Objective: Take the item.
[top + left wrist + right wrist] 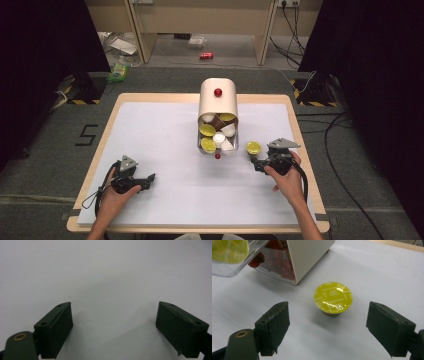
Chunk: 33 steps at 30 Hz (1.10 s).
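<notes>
Unloading capsules | right gripper (328, 332) wide open, empty; yellow capsule (333, 298) stands free just beyond, right of dispenser drawer (200, 145) | back straight off, don't clip it | left gripper (113, 330) open, empty.

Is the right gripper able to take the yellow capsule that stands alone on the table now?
Probably yes. The right gripper is open, and the capsule stands upright just ahead of the jaws, apart from the drawer at its side. Nothing lies between them, and the gap looks wider than the capsule.

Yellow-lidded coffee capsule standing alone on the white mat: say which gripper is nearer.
Right. The right gripper sits just beside the yellow-lidded capsule, jaws open; the left gripper rests far across the mat.
</notes>
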Each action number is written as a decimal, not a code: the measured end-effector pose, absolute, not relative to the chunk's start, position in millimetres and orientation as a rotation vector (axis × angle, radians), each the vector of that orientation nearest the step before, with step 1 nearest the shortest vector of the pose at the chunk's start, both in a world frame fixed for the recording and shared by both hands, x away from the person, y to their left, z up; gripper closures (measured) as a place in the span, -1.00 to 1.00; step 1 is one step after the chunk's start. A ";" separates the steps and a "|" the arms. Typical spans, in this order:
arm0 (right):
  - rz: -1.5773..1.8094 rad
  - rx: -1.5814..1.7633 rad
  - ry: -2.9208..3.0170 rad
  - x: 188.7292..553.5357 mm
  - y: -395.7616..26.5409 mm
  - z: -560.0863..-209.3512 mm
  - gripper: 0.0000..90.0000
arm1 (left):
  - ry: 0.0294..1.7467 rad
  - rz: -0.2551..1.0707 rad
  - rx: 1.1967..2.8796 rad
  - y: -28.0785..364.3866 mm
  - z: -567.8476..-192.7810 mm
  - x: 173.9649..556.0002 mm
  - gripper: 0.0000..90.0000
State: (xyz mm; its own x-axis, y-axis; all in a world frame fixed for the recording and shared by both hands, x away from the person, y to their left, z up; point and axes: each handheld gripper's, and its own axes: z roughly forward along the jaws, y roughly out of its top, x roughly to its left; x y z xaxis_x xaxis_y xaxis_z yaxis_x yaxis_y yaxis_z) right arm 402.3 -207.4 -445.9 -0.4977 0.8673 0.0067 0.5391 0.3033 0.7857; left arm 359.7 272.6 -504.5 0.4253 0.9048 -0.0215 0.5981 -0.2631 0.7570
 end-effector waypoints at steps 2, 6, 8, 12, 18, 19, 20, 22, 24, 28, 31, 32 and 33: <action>1.051 1.252 2.158 400.3 -208.2 -446.6 -0.58 | 1.267 0.556 1.975 272.6 -504.6 359.7 -0.70; 1.049 1.249 2.163 396.6 -209.3 -447.9 -0.57 | 1.267 0.555 1.976 272.6 -504.6 359.7 -0.70; 1.050 1.249 2.162 395.0 -209.3 -448.4 -0.58 | 1.268 0.555 1.976 272.6 -504.5 359.7 -0.70; 1.048 1.245 2.171 391.0 -209.5 -449.5 -0.58 | 1.268 0.555 1.976 272.6 -504.5 359.7 -0.70; 1.041 1.239 2.180 384.2 -210.6 -452.3 -0.59 | 1.267 0.556 1.975 272.6 -504.6 359.7 -0.70; 1.041 1.241 2.182 383.0 -211.0 -452.9 -0.59 | 1.267 0.556 1.975 272.6 -504.6 359.6 -0.70; 1.038 1.237 2.182 382.0 -211.7 -453.6 -0.59 | 1.267 0.556 1.976 272.6 -504.5 359.6 -0.70; 1.037 1.245 2.185 379.3 -212.7 -454.8 -0.59 | 1.267 0.556 1.976 272.6 -504.6 359.6 -0.70; 1.034 1.243 2.185 377.2 -214.2 -456.2 -0.59 | 1.267 0.556 1.975 272.6 -504.6 359.6 -0.70; 1.032 1.244 2.188 373.2 -216.3 -459.5 -0.59 | 1.268 0.556 1.976 272.5 -504.6 359.6 -0.70; 1.028 1.247 2.192 370.8 -217.1 -461.8 -0.59 | 1.268 0.557 1.976 272.5 -504.5 359.6 -0.70; 1.029 1.248 2.195 370.1 -217.3 -462.5 -0.59 | 1.268 0.556 1.976 272.5 -504.5 359.6 -0.70; 1.028 1.249 2.196 369.3 -217.4 -462.9 -0.59 | 1.268 0.556 1.976 272.5 -504.5 359.6 -0.70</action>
